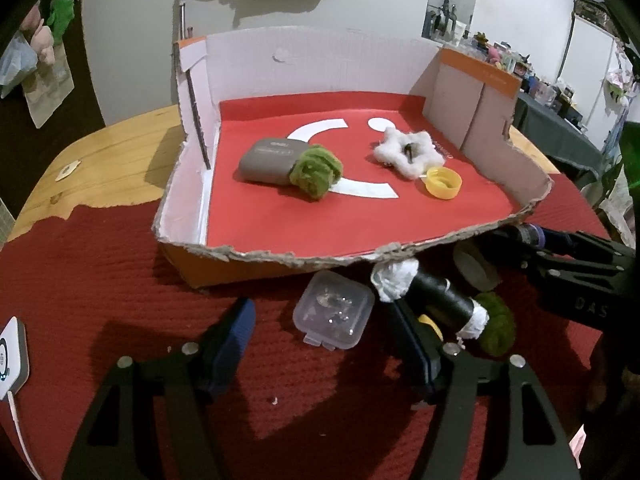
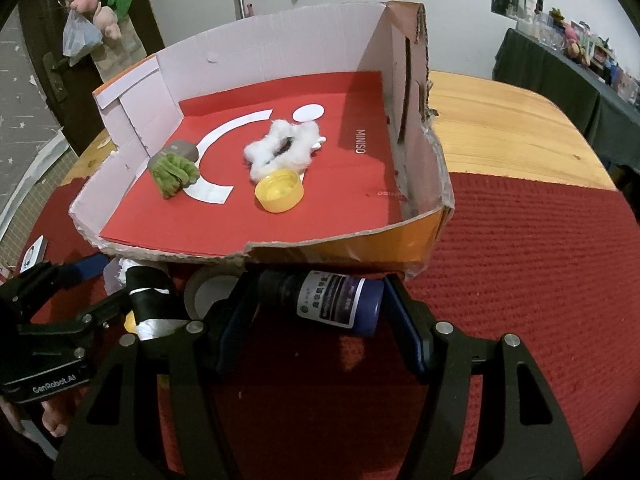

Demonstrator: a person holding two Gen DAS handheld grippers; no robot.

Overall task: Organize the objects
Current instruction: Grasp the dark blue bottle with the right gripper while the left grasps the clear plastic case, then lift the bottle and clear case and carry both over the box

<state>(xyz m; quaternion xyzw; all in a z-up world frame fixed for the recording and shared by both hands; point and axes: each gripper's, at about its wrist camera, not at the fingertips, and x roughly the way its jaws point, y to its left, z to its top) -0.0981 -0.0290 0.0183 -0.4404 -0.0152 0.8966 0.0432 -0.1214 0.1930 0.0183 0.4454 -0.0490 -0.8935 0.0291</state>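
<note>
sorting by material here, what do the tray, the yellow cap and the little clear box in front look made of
Tray: corrugated cardboard, matte; its torn front edge shows grey fluted layers, and the floor is lined with what looks like red paper.
Yellow cap: plastic by the look, smooth with a slight sheen, and a moulded rim.
Clear box: transparent hard plastic, probably; small contents show through the hinged lid.

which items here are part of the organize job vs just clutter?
Likely job items: cardboard box; inside it a grey case, green fluff, white fluffy star, yellow cap. Outside: clear plastic case, dark bottle, black roll, tape roll.

Probably clutter: wall plush toys, white device.
</note>
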